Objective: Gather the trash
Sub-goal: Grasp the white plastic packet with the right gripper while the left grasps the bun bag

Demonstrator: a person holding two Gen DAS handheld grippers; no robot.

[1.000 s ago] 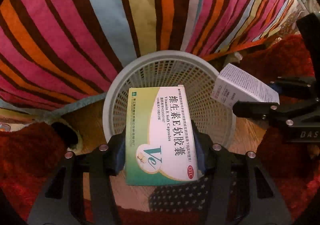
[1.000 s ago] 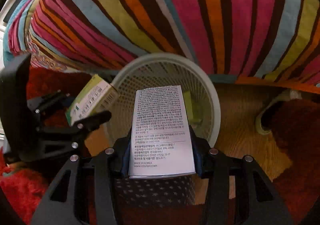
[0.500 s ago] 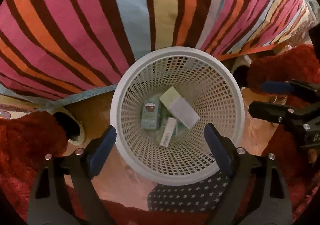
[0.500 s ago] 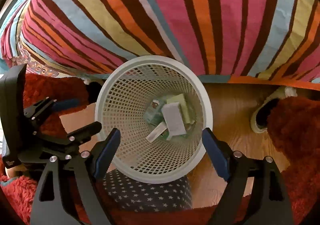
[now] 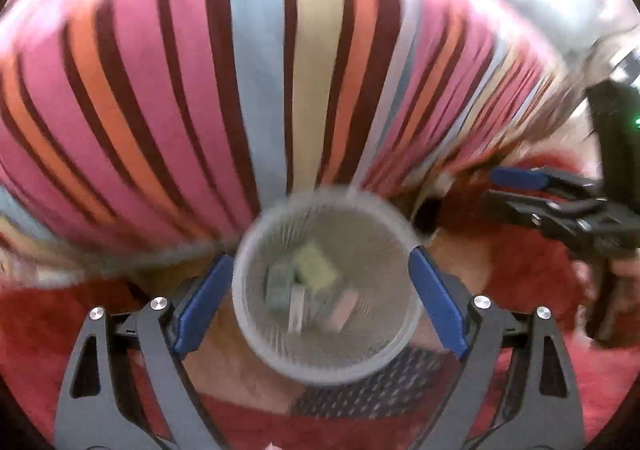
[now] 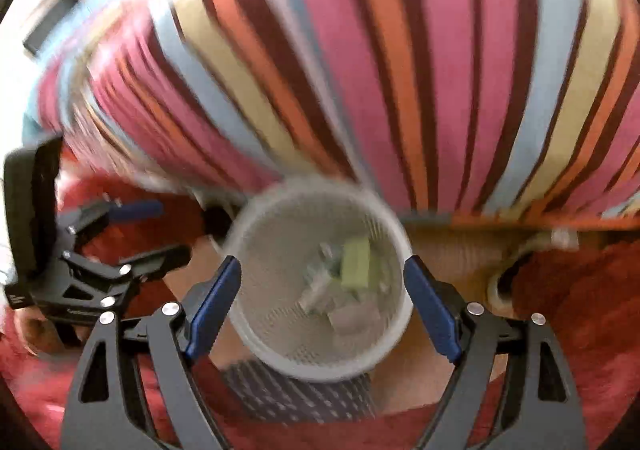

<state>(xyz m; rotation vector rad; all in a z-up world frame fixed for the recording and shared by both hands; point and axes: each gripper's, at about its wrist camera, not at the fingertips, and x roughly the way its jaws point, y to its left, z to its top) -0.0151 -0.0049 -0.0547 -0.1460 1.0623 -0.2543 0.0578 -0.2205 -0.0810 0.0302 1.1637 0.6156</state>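
A white mesh waste basket [image 5: 400, 346] stands on the floor below me, also in the right wrist view [image 6: 244, 322]. Several small boxes lie at its bottom, among them a pale green one [image 5: 316, 268] [image 6: 356, 264]. My left gripper [image 5: 320, 302] is open and empty above the basket. My right gripper [image 6: 322, 304] is open and empty above it too. Each gripper shows in the other's view: the right one [image 5: 516, 186] at the right edge, the left one [image 6: 156, 230] at the left edge. Both views are motion-blurred.
A striped bedcover [image 5: 260, 82] hangs behind the basket. Red shaggy rug [image 5: 520, 274] lies on both sides over wooden floor [image 6: 452, 250]. A star-patterned cloth [image 6: 296, 394] lies in front of the basket. A slipper [image 6: 504, 282] lies to the right.
A second ago each gripper held a box over the basket. Both jaws opened and the boxes fell in. Since then both grippers have risen away; the basket looks smaller.
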